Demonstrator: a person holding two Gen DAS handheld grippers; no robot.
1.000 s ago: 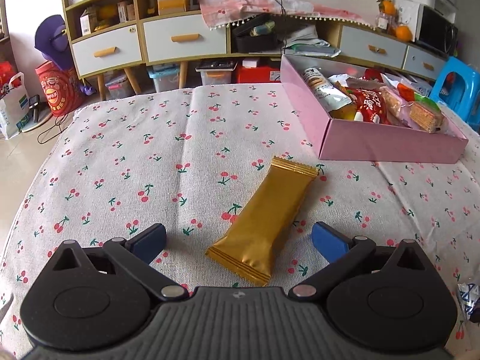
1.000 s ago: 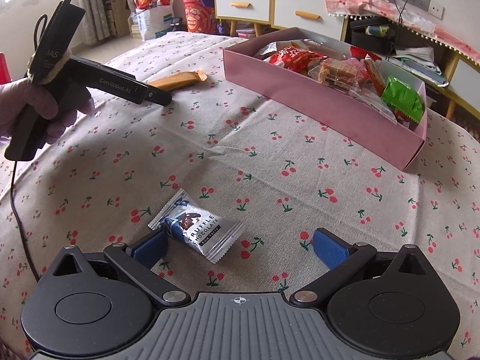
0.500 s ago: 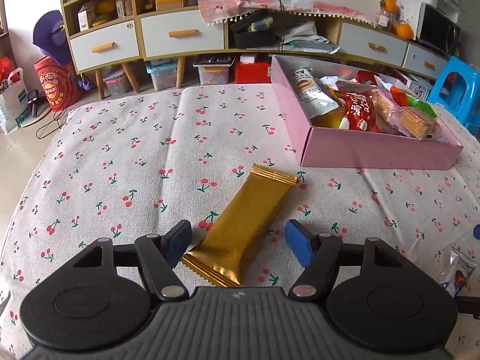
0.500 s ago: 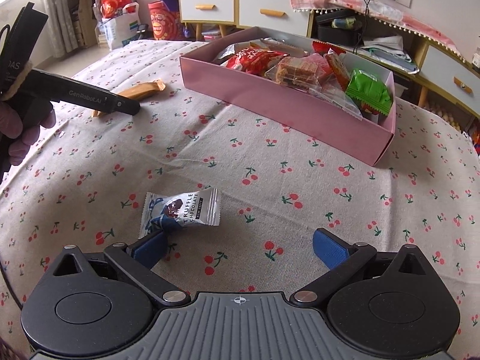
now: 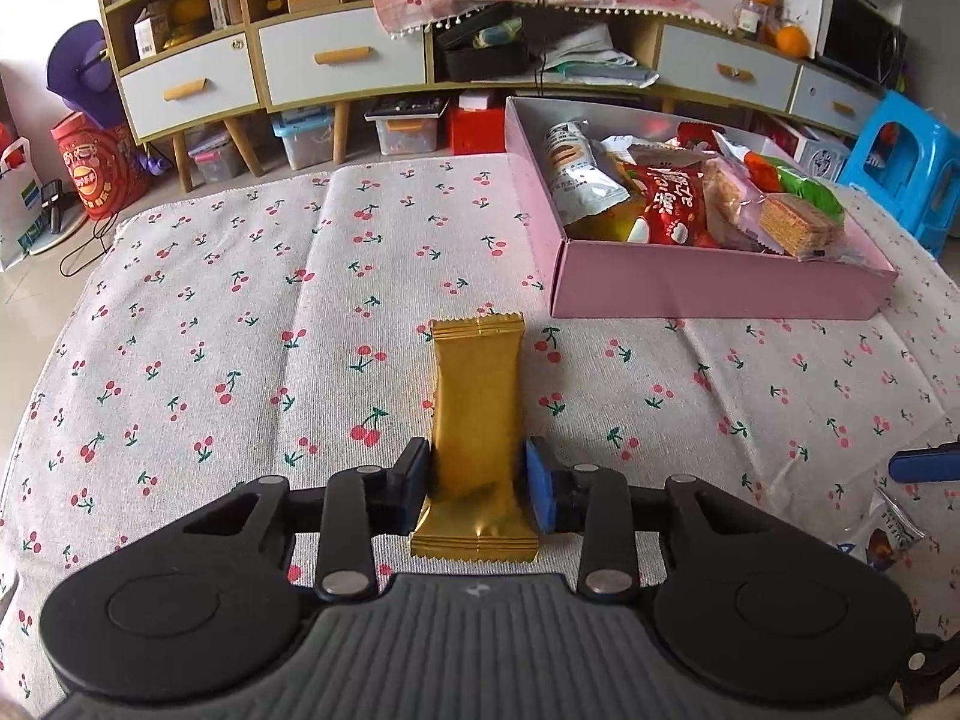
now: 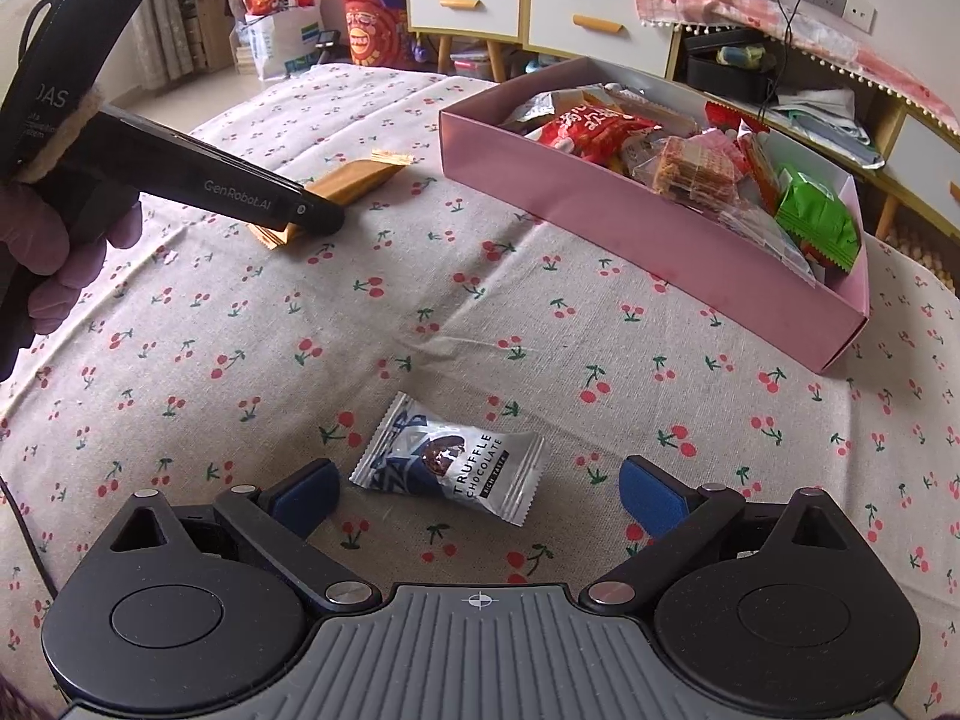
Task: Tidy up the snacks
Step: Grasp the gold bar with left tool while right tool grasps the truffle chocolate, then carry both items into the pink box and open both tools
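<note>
My left gripper (image 5: 477, 483) is shut on a long gold snack bar (image 5: 477, 414) that lies on the cherry-print tablecloth (image 5: 240, 330), its blue pads pressing both sides near the bar's near end. The same bar (image 6: 351, 180) shows in the right wrist view under the left gripper (image 6: 312, 213). My right gripper (image 6: 477, 492) is open low over the cloth, with a white and blue truffle chocolate packet (image 6: 450, 465) lying between its fingertips, untouched. A pink box (image 5: 714, 294) full of snacks stands at the far right of the cloth; it also shows in the right wrist view (image 6: 630, 228).
The pink box holds several packets, among them a red bag (image 5: 672, 204), wafers (image 5: 798, 228) and a green pack (image 6: 816, 222). Behind the table are a cabinet with drawers (image 5: 342, 60), a blue stool (image 5: 906, 162) and storage bins on the floor.
My left gripper has closed from open onto the gold bar, which has turned straight between the pads. My right gripper has moved so the chocolate packet lies between its open fingers.
</note>
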